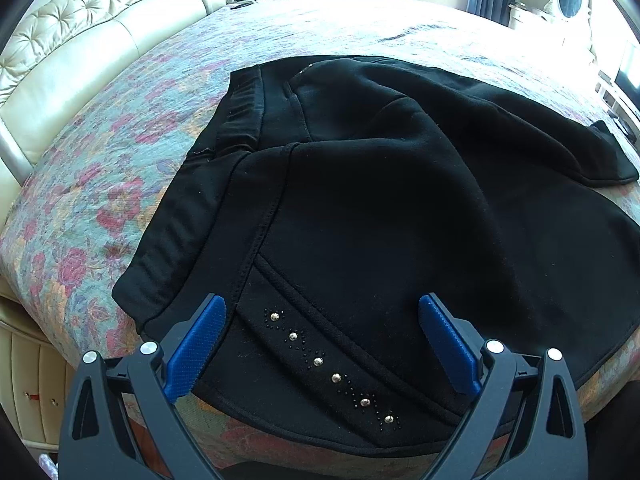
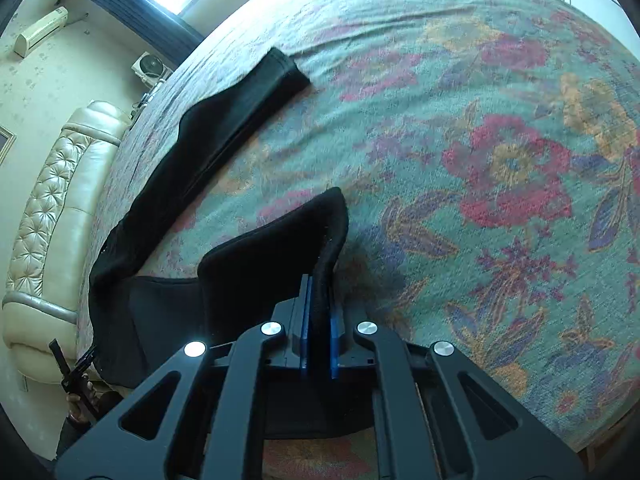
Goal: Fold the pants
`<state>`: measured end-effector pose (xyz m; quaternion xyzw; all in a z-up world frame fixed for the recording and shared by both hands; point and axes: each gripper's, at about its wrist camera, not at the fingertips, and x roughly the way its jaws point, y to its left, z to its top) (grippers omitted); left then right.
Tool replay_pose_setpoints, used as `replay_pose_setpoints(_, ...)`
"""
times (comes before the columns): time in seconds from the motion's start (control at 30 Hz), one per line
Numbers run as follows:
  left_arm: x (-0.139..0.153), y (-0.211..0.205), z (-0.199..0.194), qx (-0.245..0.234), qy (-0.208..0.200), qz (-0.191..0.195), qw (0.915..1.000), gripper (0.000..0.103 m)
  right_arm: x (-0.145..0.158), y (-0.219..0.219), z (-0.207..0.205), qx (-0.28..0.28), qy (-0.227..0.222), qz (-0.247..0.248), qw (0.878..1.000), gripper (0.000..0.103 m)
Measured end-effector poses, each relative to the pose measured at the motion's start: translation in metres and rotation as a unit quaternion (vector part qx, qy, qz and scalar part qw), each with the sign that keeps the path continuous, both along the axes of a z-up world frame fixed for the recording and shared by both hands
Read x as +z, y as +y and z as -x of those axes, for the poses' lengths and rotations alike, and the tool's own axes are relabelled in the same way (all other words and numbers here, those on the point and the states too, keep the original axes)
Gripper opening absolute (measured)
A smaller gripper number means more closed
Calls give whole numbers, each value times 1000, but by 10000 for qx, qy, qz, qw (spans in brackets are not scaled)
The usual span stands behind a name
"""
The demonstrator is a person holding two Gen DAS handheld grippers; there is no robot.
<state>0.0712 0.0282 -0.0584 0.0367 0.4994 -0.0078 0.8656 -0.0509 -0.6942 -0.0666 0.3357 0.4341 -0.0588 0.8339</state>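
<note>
Black pants (image 1: 380, 208) spread on floral bedspread (image 1: 100, 184).
Left gripper (image 1: 322, 312) spread wide above studded pocket trim (image 1: 332, 368), not gripping. Right gripper (image 2: 319, 300) clamped on pant-leg hem (image 2: 332, 236).

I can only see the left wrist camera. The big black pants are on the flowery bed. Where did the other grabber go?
Observer: The right gripper is at a pant-leg end, shut on its black fabric.
Operator: Is the other leg grabbed too?
Observer: No. That second leg lies flat on the floral bedspread, stretching away toward the window.
Operator: Is my grabber holding anything?
Observer: No, the left gripper is open over the studded pocket trim.
</note>
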Motion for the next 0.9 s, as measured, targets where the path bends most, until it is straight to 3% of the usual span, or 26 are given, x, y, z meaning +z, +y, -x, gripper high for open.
replay_pose_setpoints(0.1,-3,1,-1,6,31,60,10000,96,16,-19,19,-582,-374,241,9973,7)
replay_pose_setpoints(0.23,-6,0,0,-34,-12,56,10000,96,-14,-20,11,-540,330,550,9965,7)
replay_pose_setpoints(0.3,-5,1,0,-70,-21,74,9999,96,-19,-24,14,-751,244,331,9963,8)
replay_pose_setpoints(0.33,-2,1,2,-127,-51,78,9999,96,-16,-26,16,-882,212,300,9954,13)
replay_pose_setpoints(0.4,7,2,4,-213,-178,39,9996,96,3,-23,19,-1263,333,861,9877,32)
replay_pose_setpoints(0.43,12,4,4,-238,-259,7,9994,96,16,-18,18,-1421,304,1231,9817,50)
replay_pose_setpoints(0.47,17,6,3,-268,-330,-8,9991,96,31,-10,16,-1476,154,1467,9780,61)
replay_pose_setpoints(0.5,22,8,0,-323,-394,-11,9987,96,44,1,10,-1373,-83,1563,9781,63)
replay_pose_setpoints(0.6,36,15,-16,-566,-457,18,9973,96,76,47,-35,-559,-594,1593,9839,70)
replay_pose_setpoints(0.7,43,30,-47,-849,-376,213,9955,96,92,111,-111,723,-770,1544,9823,76)
replay_pose_setpoints(0.8,45,55,-89,-984,-275,609,9929,96,90,182,-193,1929,-775,1280,9697,77)
replay_pose_setpoints(0.9,42,85,-143,-698,-170,802,9942,96,85,248,-256,2804,-644,1340,9483,77)
